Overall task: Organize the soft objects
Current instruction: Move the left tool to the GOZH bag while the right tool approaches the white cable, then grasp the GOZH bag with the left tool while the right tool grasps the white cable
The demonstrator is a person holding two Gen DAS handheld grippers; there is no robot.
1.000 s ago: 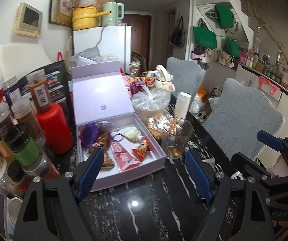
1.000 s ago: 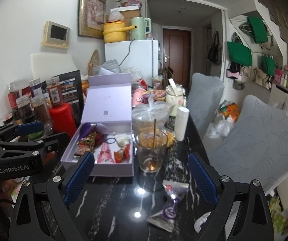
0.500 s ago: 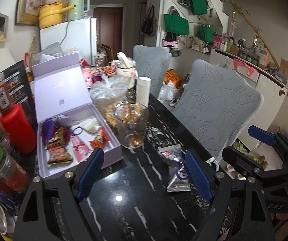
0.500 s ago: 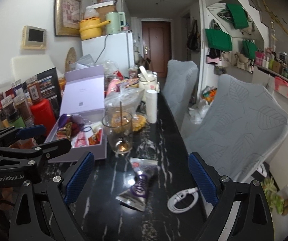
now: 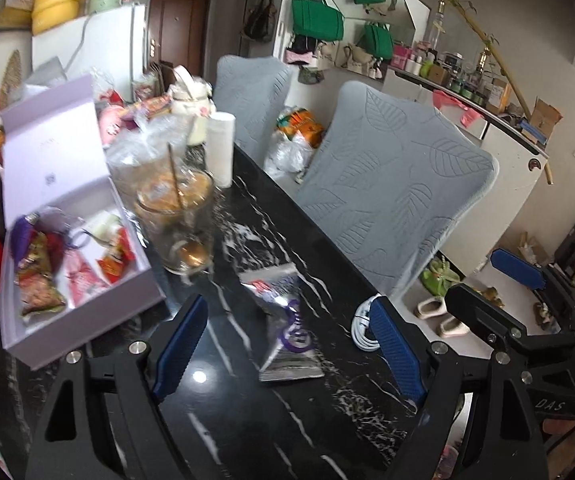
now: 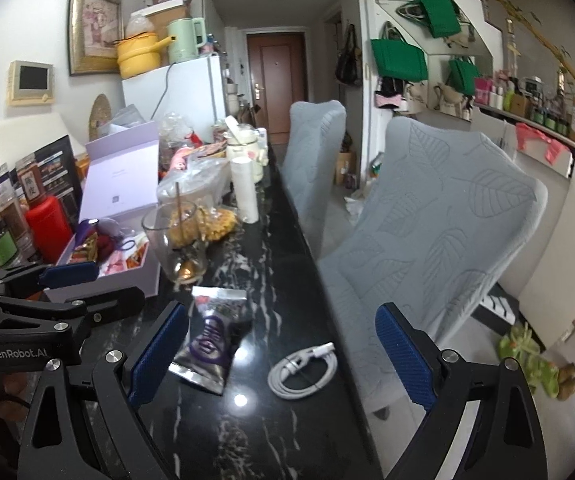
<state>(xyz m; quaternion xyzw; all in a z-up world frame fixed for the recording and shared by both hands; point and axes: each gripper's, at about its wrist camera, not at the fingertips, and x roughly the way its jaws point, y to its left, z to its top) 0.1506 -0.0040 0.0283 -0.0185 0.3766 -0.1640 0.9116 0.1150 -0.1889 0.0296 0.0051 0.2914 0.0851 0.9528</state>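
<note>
Views swung right: cable [image 6: 302, 369] beside packet [image 6: 209, 339].

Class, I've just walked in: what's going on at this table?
A person holds two grippers over a cluttered black table. Both the left gripper and the right gripper are open and empty. A silver snack packet lies loose on the table beside a white cable. The lilac box of packets stands open.
</note>
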